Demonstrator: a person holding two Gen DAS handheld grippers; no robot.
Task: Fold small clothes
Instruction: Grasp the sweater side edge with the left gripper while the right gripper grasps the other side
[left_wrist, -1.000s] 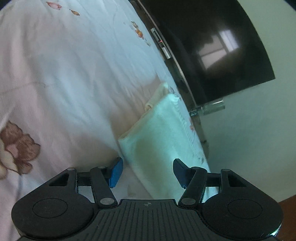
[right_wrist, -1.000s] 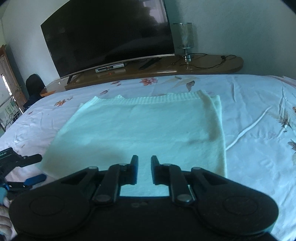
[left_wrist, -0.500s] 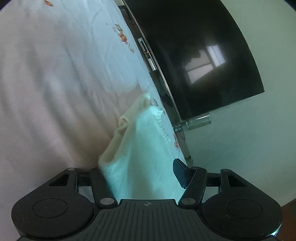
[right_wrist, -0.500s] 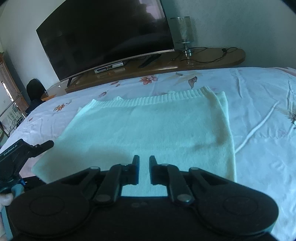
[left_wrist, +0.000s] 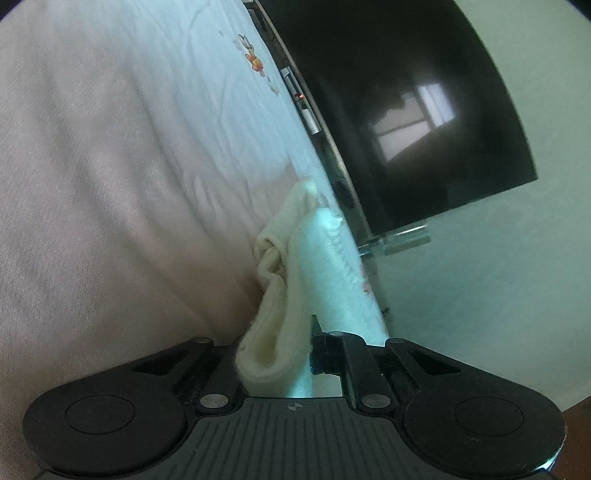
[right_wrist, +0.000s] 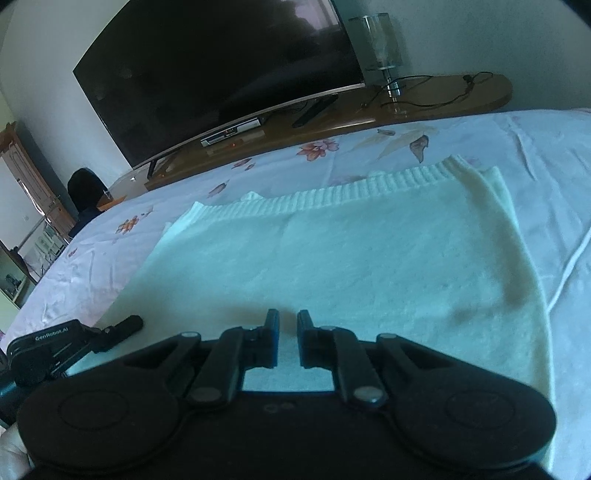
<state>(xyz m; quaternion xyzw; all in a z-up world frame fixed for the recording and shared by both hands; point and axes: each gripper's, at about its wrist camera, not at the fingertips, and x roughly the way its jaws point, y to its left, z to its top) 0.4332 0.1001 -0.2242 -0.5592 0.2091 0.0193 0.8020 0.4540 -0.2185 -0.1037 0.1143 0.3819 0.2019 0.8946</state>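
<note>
So the sweater (right_wrist: 332, 251) lies flat on the bed (right_wrist: 554, 155), filling the middle of the right wrist frame. The right claw (right_wrist: 287, 339) sits at bottom center over its near edge, and the left claw (right_wrist: 122, 326) is at lower left on the sweater's left edge. Behind the bed runs a shelf (right_wrist: 443, 99) with the TV (right_wrist: 221, 66) at upper left and a lamp (right_wrist: 384, 44) to its right.

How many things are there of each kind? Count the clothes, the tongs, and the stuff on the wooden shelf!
Clothes: 1, the cream knitted garment on the bed.
Tongs: 2, the left tongs and the right tongs.
TVs: 1, the television.
Set-top boxes: 1, the box.
Remotes: 1, the remote.
Lamps: 1, the glass lamp.
Total: 7
</note>
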